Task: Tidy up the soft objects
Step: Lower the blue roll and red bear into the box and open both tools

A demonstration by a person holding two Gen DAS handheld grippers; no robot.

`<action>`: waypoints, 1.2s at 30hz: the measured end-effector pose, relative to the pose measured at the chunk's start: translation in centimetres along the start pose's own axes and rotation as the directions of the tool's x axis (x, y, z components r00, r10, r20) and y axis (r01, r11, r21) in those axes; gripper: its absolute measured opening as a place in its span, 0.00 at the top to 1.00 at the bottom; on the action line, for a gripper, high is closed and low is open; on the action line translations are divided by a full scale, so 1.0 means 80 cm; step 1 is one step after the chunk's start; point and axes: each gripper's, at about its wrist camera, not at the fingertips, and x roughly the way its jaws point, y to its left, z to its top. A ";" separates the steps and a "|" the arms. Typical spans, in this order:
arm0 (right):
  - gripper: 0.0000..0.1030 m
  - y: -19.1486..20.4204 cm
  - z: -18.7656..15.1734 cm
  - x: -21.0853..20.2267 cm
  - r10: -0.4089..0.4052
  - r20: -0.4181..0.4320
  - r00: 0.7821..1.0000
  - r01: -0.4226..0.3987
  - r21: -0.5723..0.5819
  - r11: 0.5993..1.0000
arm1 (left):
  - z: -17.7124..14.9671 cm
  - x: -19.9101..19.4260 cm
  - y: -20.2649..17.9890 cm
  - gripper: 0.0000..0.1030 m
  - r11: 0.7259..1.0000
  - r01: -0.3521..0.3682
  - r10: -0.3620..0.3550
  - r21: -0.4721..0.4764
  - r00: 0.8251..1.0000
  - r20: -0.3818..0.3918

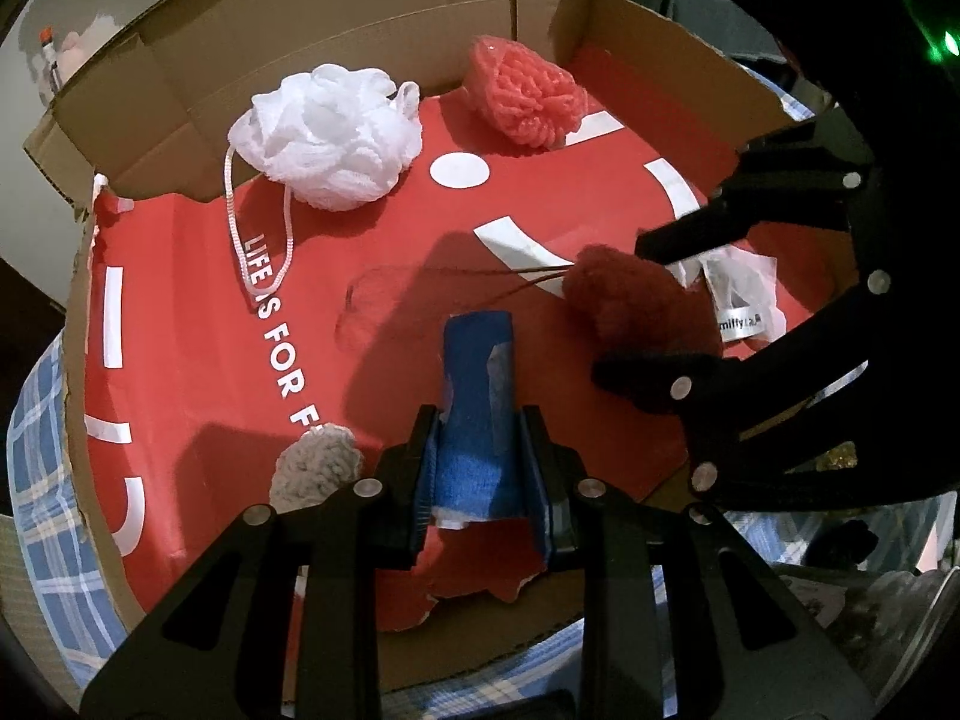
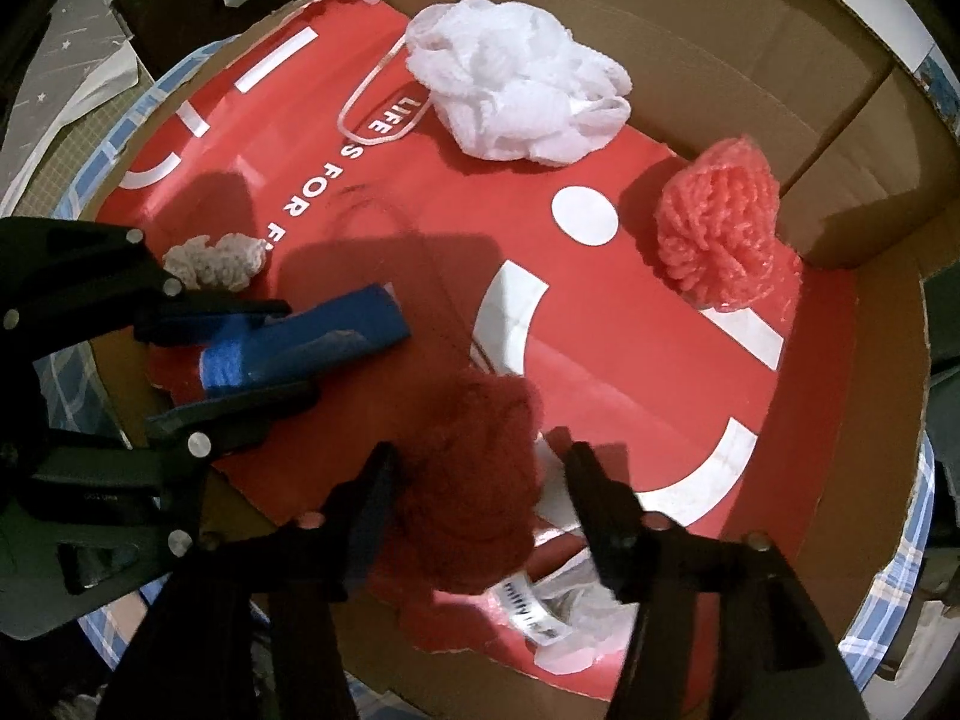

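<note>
My left gripper (image 1: 480, 468) pinches a blue roll (image 1: 477, 396), soft and light, gripped mid-body. My right gripper (image 2: 474, 474) stands half open around a dark red pompom (image 2: 474, 480), fluffy, squashable. Beyond lie pink pompom (image 2: 720, 234) and white loofah (image 2: 516, 84).

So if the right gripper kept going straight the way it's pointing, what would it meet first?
Most likely the dark red pom-pom, which already sits between the open jaws of the right gripper. Directly beyond it lies the red paper lining on the box floor, though the depth is hard to judge.
</note>
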 end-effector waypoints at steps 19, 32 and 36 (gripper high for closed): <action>0.30 -0.026 -0.010 -0.055 -0.025 0.079 0.997 0.021 0.055 0.998 | -0.002 -0.004 0.000 0.43 1.000 0.017 -0.017 -0.021 1.000 0.000; 0.16 -0.019 -0.067 -0.162 -0.011 0.315 0.949 -0.030 0.127 0.991 | -0.016 -0.092 -0.004 0.34 0.998 0.005 0.009 -0.069 0.981 0.192; 0.02 0.001 -0.091 -0.205 -0.034 0.415 0.909 -0.025 0.136 0.990 | -0.035 -0.143 -0.005 0.27 0.994 0.010 0.025 -0.108 0.949 0.313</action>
